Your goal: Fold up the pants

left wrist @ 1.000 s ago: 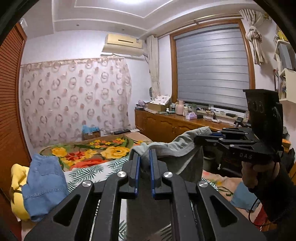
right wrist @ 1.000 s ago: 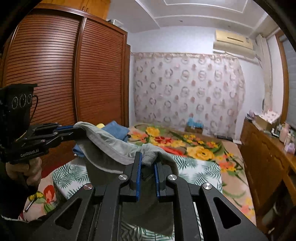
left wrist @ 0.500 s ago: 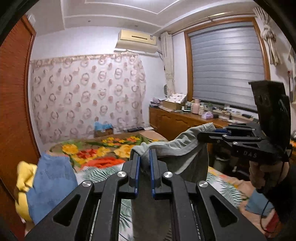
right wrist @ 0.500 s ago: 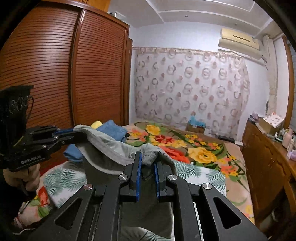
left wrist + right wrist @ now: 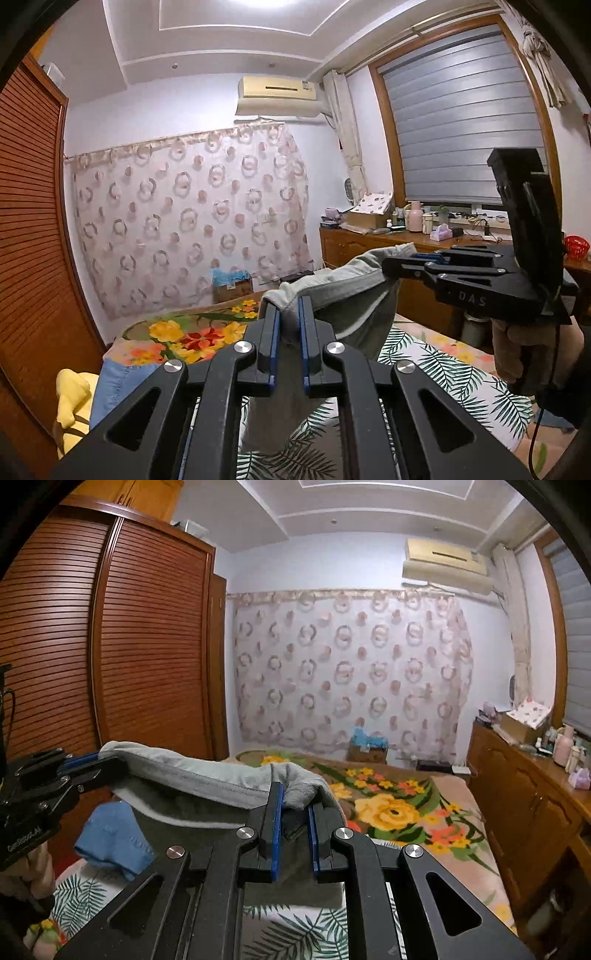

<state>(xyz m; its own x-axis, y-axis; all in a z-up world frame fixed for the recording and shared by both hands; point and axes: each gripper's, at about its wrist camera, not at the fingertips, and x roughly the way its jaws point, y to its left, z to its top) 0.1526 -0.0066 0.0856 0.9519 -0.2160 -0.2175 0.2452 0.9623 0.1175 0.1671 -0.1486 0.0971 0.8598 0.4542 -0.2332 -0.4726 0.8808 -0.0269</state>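
While both my left gripper (image 5: pixel 287 325) and right gripper (image 5: pixel 295 808) pinch the soft grey cotton pants (image 5: pixel 354 295), their waistband spans level between them above the bed's (image 5: pixel 399 812) near edge.

1. I see both views swing: the window (image 5: pixel 461 122) sits further right in the left view now.
2. The wardrobe (image 5: pixel 110 635) fills more of my right view.
3. The pants (image 5: pixel 192 775) ride higher against the bed (image 5: pixel 406 812).

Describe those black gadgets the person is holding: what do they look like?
Both are matte black, angular frames with cut-out windows and silver bolts. The jaws are lined with blue pads. The right gripper carries a boxy top block and the letters "DAS"; the left gripper has small white lettering. A thin black cable hangs down.
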